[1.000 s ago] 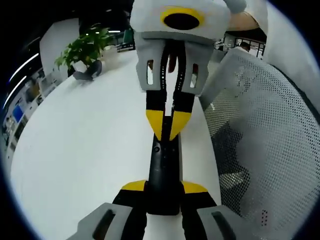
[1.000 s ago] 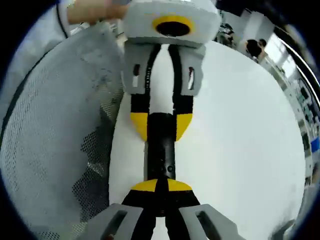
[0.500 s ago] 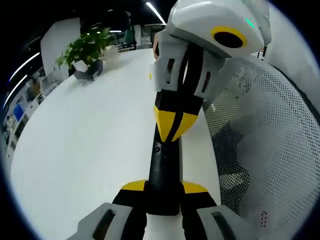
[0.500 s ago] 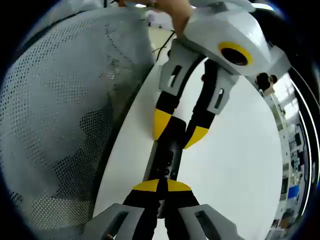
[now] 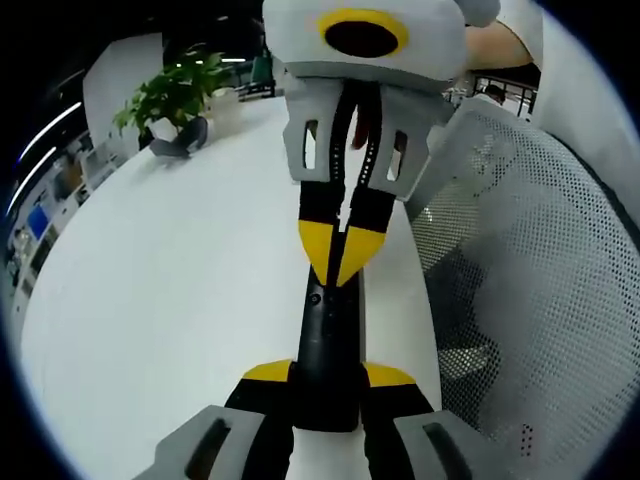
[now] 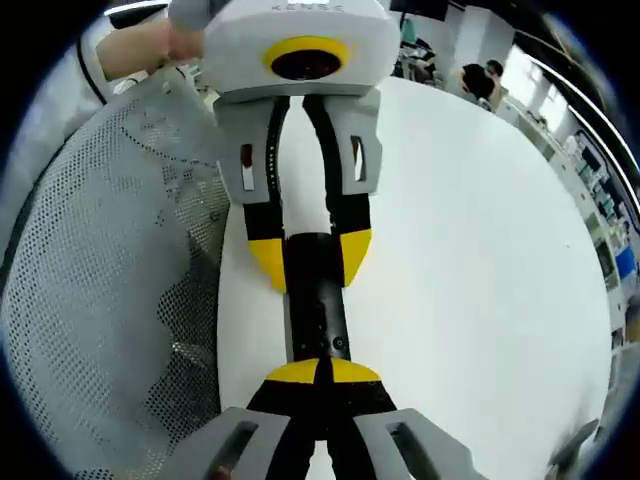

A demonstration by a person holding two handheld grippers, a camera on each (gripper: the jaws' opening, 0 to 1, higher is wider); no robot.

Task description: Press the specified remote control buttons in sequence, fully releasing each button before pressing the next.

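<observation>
Gripping the remote (image 5: 328,335) with your left hand-held gripper (image 5: 328,372), your clenched right hand-held gripper (image 6: 316,372) presses it; left gripper view adds a plant (image 5: 170,95).

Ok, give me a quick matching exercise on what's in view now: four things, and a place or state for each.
Things:
1. remote
2. right gripper
3. plant
4. chair

Places or states:
a. at the far end of the table
b. grey mesh, beside the table edge
c. held in the left gripper
d. jaws shut, tips at the remote's face

Pairs: 1-c, 2-d, 3-a, 4-b
</observation>
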